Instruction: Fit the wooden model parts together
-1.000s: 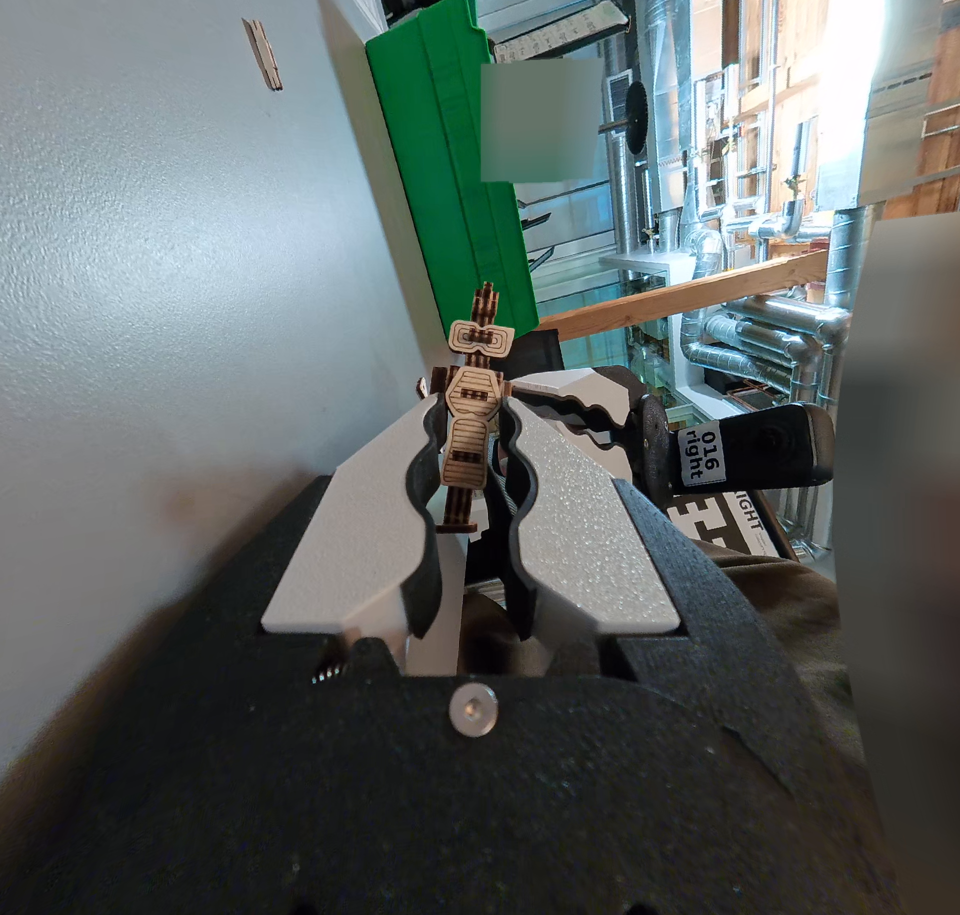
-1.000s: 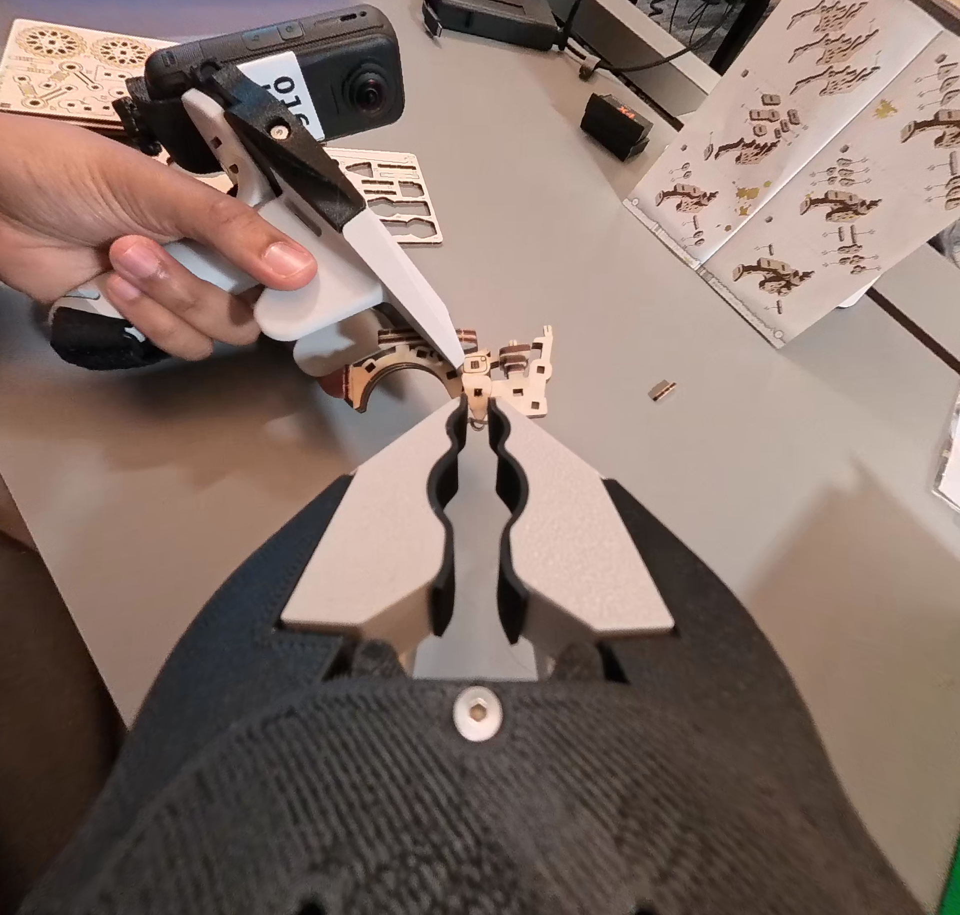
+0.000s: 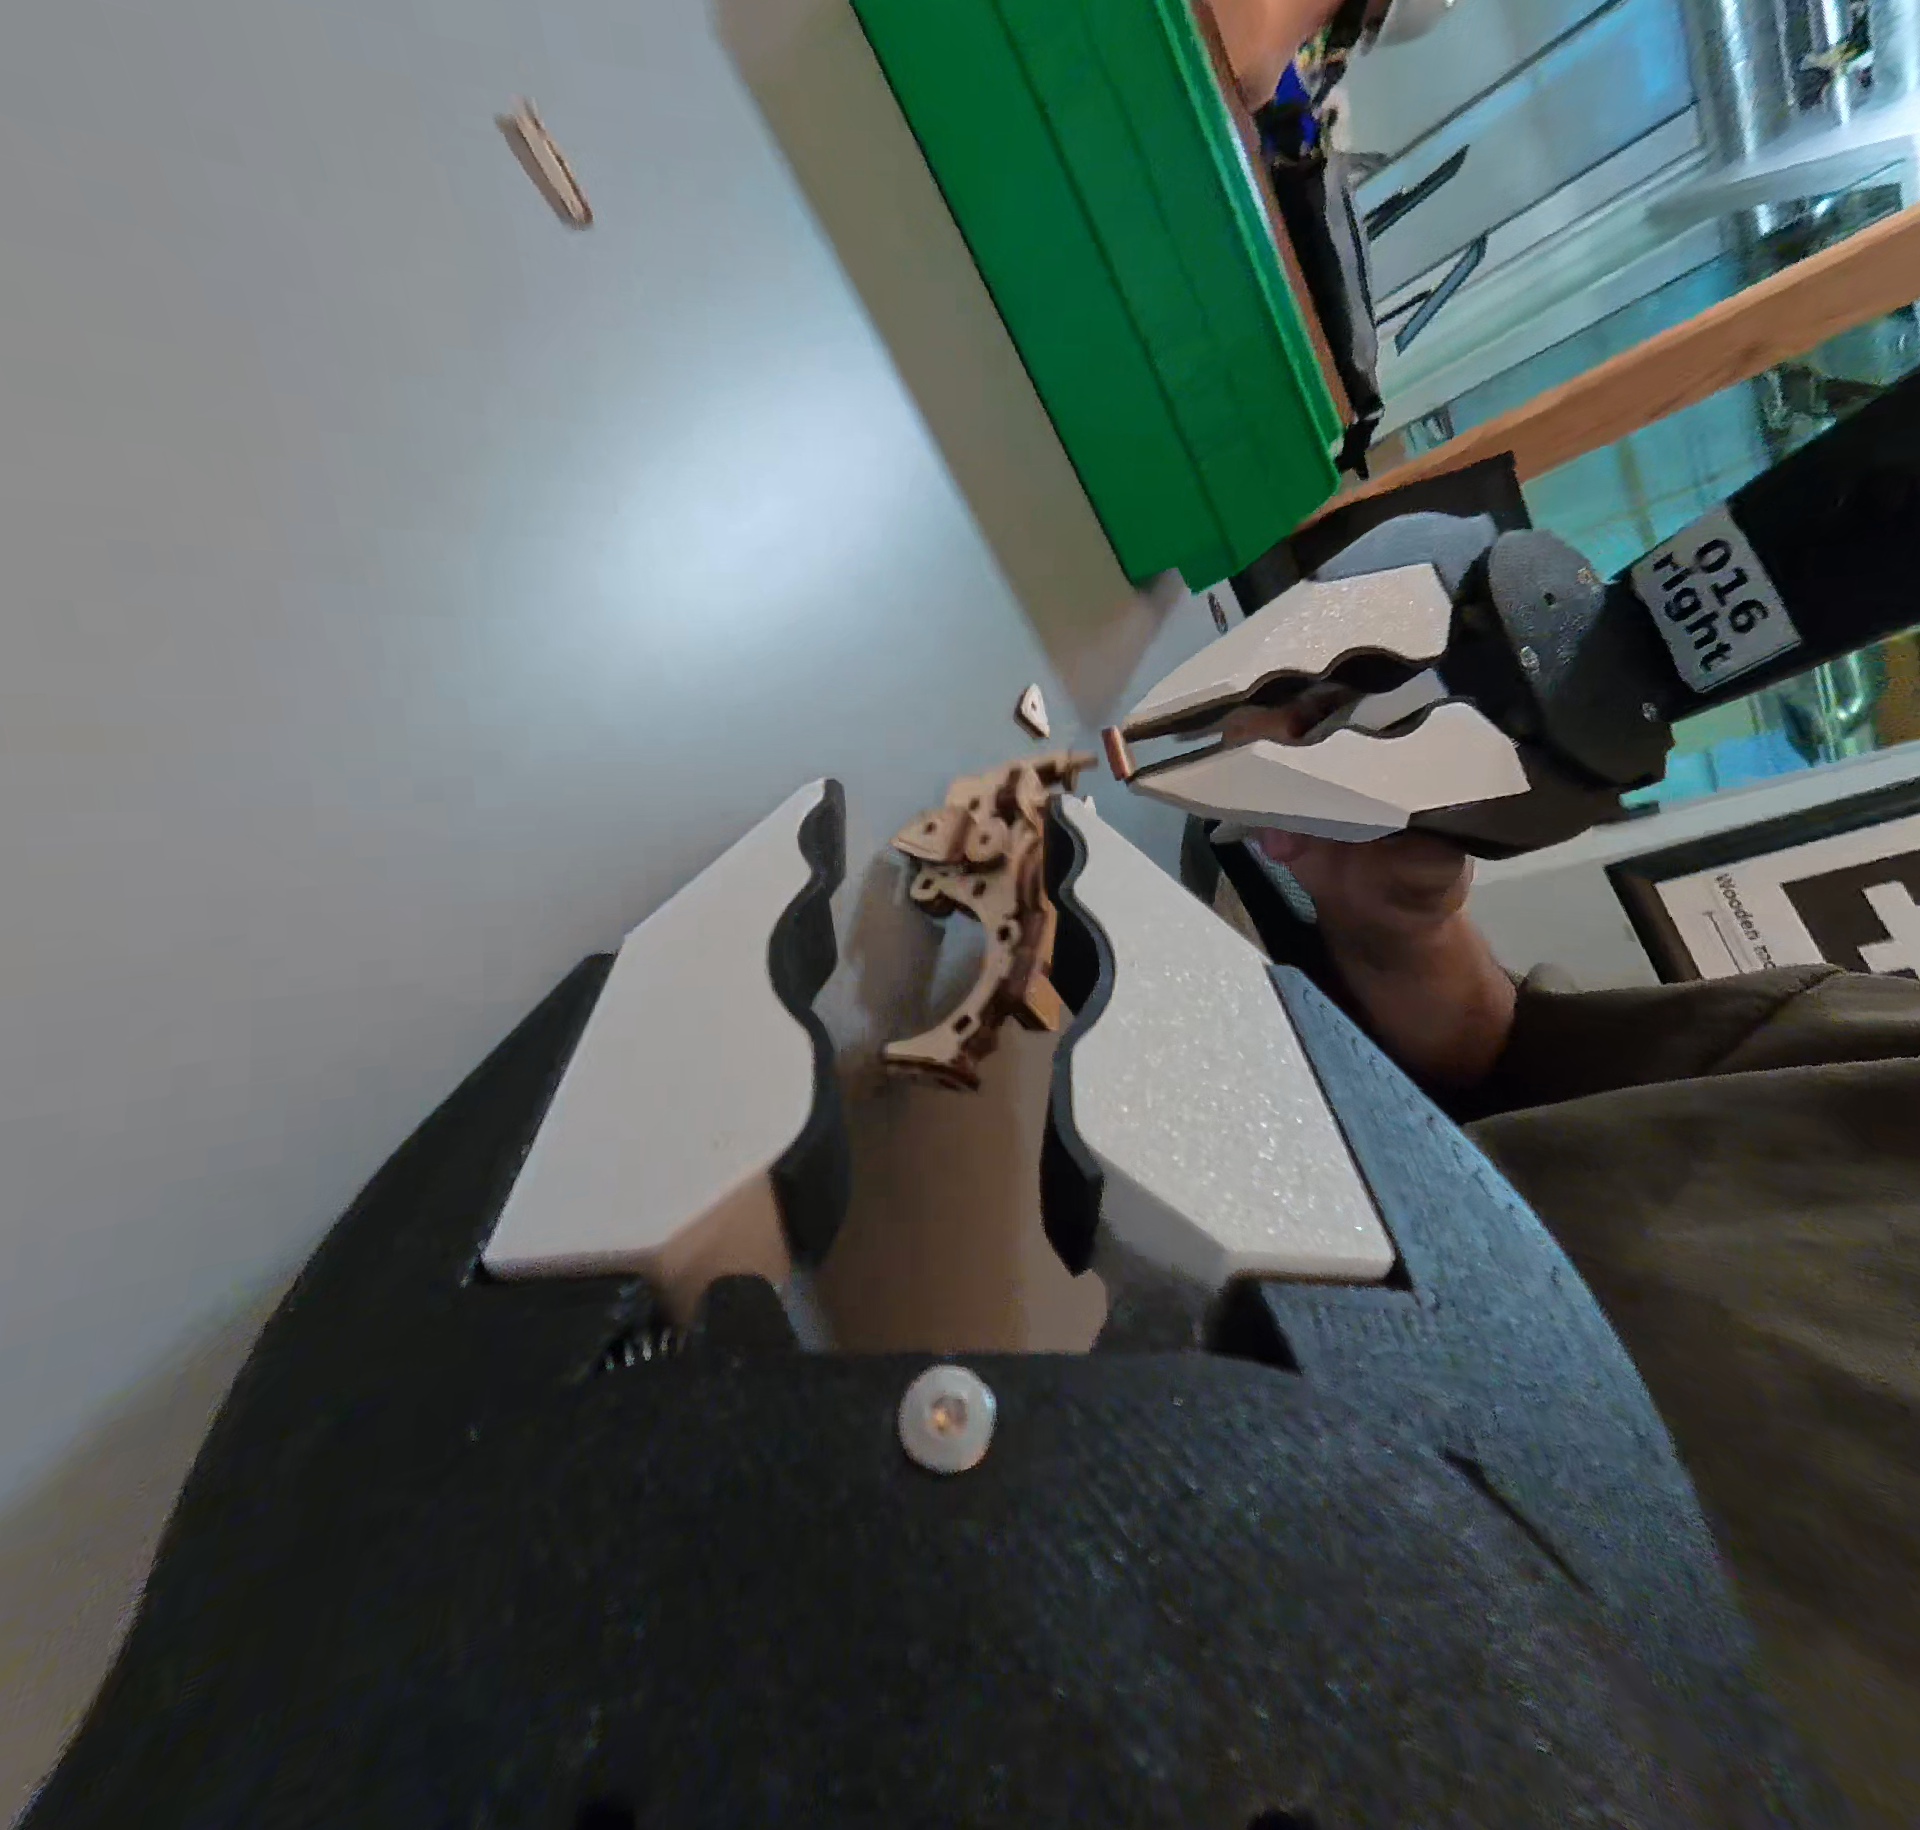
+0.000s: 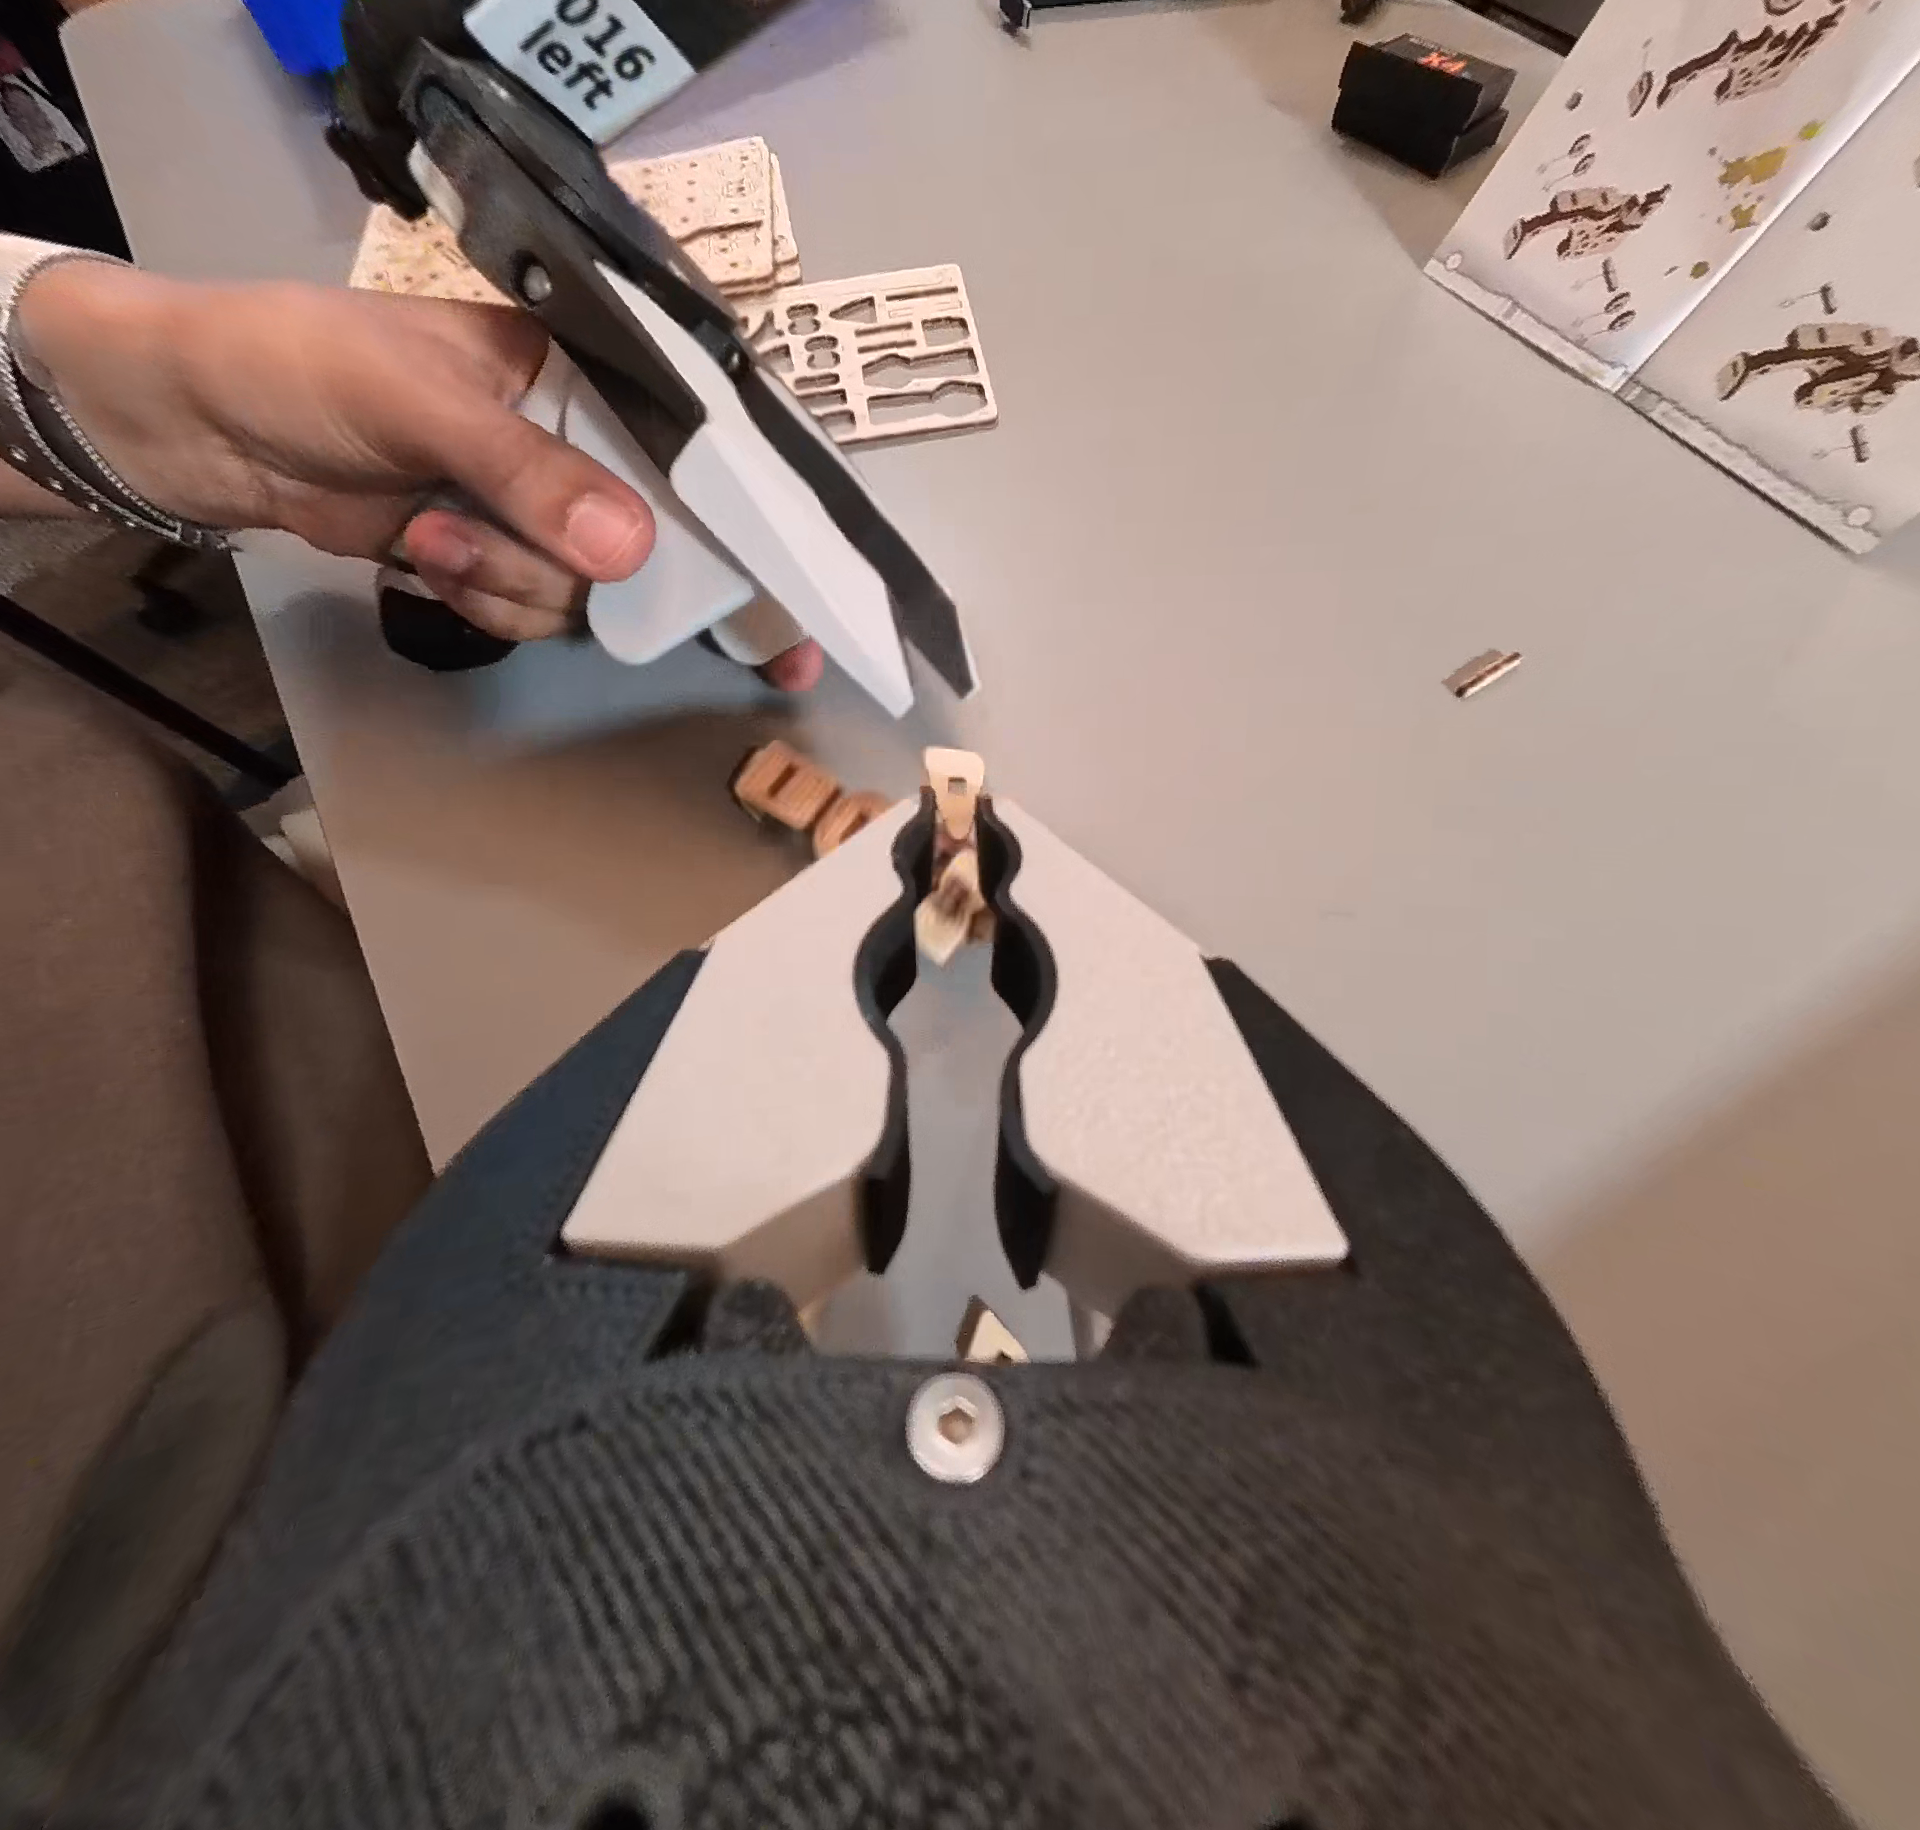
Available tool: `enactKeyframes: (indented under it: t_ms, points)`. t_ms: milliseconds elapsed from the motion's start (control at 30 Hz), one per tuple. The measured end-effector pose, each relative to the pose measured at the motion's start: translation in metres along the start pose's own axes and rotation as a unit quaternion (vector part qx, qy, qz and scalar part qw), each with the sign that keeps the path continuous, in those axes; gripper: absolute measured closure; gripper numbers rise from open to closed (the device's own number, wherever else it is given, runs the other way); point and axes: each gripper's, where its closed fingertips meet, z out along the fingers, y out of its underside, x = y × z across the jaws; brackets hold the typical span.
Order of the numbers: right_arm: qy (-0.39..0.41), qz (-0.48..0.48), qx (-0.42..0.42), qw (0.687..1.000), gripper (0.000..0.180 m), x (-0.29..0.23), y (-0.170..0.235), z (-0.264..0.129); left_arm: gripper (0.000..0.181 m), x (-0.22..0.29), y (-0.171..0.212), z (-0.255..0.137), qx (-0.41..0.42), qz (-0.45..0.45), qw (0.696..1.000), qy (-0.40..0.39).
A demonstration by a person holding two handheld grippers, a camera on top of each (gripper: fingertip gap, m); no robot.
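Left wrist view: hand-held gripper (image 3: 945, 814) newly spread.

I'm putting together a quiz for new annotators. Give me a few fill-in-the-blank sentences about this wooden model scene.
1. The gripper pinching the small wooden piece is the ___ one.
2. The left gripper has its jaws ___, with nothing clamped between them.
3. The plastic bin in the left wrist view is ___ in colour.

Missing words: right; open; green.
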Motion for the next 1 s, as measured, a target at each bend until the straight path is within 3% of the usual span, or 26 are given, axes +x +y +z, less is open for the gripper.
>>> enactKeyframes:
  t_ms: [300,400,500,667,1000]
  points:
    - [-0.022,0.007,0.025,0.999,0.174,-0.006,-0.009,-0.002,0.156,0.047,-0.009,-0.007,0.045,0.167,0.983,0.060]
    - [-0.087,0.058,0.037,0.994,0.174,-0.018,-0.012,-0.002,0.158,0.049,0.000,-0.005,0.033,0.309,0.950,0.028]
    - [-0.201,0.153,0.057,0.966,0.174,-0.032,-0.018,-0.008,0.158,0.058,0.010,-0.007,0.036,0.395,0.917,0.040]
    - [-0.343,0.292,0.125,0.884,0.174,-0.030,-0.039,-0.033,0.159,0.080,0.012,-0.013,0.060,0.404,0.908,0.088]
    - [-0.403,0.355,0.073,0.840,0.174,-0.042,-0.027,-0.026,0.171,0.082,0.014,-0.015,0.074,0.437,0.892,0.087]
